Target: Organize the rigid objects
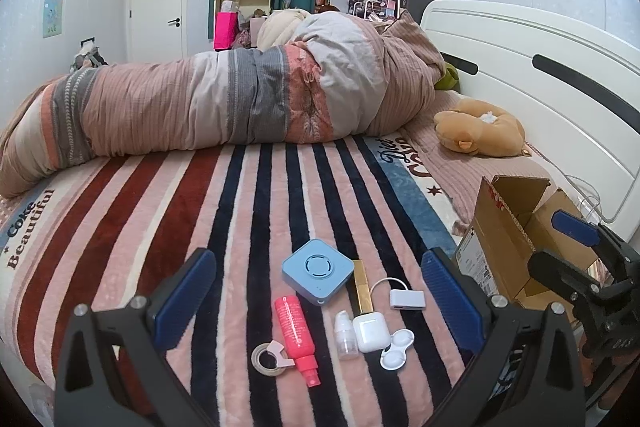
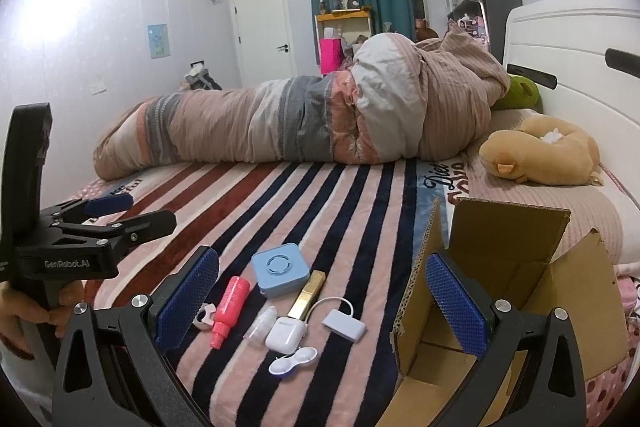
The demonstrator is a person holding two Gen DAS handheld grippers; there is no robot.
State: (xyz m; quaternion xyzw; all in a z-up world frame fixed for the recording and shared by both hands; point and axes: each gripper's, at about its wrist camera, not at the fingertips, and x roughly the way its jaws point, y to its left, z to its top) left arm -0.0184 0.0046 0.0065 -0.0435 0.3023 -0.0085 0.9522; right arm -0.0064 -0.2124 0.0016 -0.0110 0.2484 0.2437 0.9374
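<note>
One open cardboard box (image 2: pixel 500 267) stands on the bed (image 1: pixel 120 211) to the right of the small things; what shows of its inside holds nothing. On the striped blanket lie eight items, close together: one blue square speaker (image 1: pixel 318 277), one pink spray bottle (image 1: pixel 296 335), one tape roll (image 1: pixel 267 359), one small clear bottle (image 1: pixel 346 335), one gold tube (image 1: pixel 362 285), one white earbud case (image 1: pixel 370 331), one white adapter (image 1: pixel 407 299) and one contact lens case (image 1: pixel 396 349). The left gripper (image 1: pixel 318 303) and right gripper (image 2: pixel 322 303) both hover with fingers spread apart, holding nothing.
</note>
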